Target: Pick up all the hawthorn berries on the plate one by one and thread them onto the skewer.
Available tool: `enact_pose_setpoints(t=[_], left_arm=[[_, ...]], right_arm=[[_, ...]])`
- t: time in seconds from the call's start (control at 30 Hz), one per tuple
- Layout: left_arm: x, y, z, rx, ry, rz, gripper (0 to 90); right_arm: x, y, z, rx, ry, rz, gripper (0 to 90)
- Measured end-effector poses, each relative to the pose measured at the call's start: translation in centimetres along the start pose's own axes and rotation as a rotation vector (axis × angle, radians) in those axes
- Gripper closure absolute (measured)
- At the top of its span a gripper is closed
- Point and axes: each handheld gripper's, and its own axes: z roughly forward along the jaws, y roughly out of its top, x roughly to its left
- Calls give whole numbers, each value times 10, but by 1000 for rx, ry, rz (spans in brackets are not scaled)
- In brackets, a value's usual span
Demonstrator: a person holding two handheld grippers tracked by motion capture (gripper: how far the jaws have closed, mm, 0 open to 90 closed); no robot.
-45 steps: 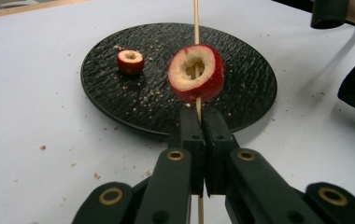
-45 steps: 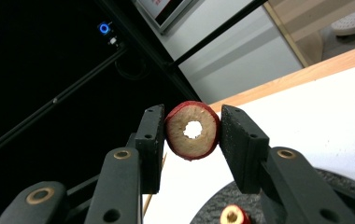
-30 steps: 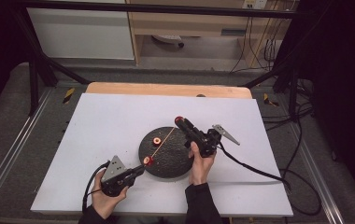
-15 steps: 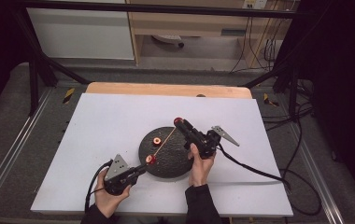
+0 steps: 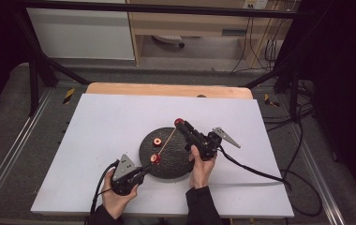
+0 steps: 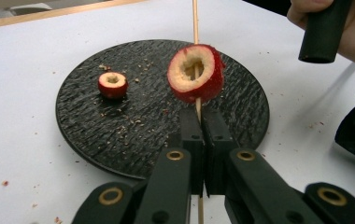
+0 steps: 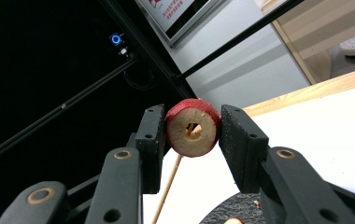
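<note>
A thin wooden skewer [image 5: 167, 142] spans the air over the black round plate [image 5: 166, 166]. My left gripper [image 5: 147, 167] is shut on its near end, seen close in the left gripper view [image 6: 199, 115]. Just past the jaws, a red cored fruit ring [image 6: 195, 73] is threaded on the skewer [image 6: 195, 18]. My right gripper [image 5: 181, 123] is shut on a second fruit ring [image 7: 192, 140], and the skewer tip [image 7: 168, 186] sits in that ring's hole. In the right gripper view the pads [image 7: 234, 135] press the ring's sides. A smaller ring [image 6: 112, 84] lies loose on the plate [image 6: 119, 140].
The plate rests on a white sheet [image 5: 115, 122] over a wooden table, with crumbs scattered on it. Cables trail from both grippers toward the near edge and right. A dark metal frame [image 5: 40, 70] and shelving stand behind the table.
My left gripper has edged slightly right toward the plate, carrying the skewer and its threaded ring along. The right gripper has stayed in place.
</note>
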Motion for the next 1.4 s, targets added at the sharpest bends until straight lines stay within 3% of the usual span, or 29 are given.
enact_pose_setpoints(t=[0.13,0.27,0.5,0.77,1.0,1.27,1.4], left_arm=[[2,-2,-1,9,-15,40,883],[7,-5,-5,21,-27,49,884],[8,-7,-6,22,-8,24,884],[7,-4,-5,2,-3,23,884],[5,-1,0,21,2,28,886],[4,1,-1,22,8,31,887],[6,1,-4,-3,15,27,886]], right_arm=[[-3,4,-1,23,10,10,619],[-3,5,-1,58,26,17,621],[-5,1,1,115,44,37,623],[-4,-1,-1,130,50,27,625],[-3,-6,-2,140,40,18,626],[-4,-7,-1,140,34,45,628],[-5,-6,-2,137,40,57,628]])
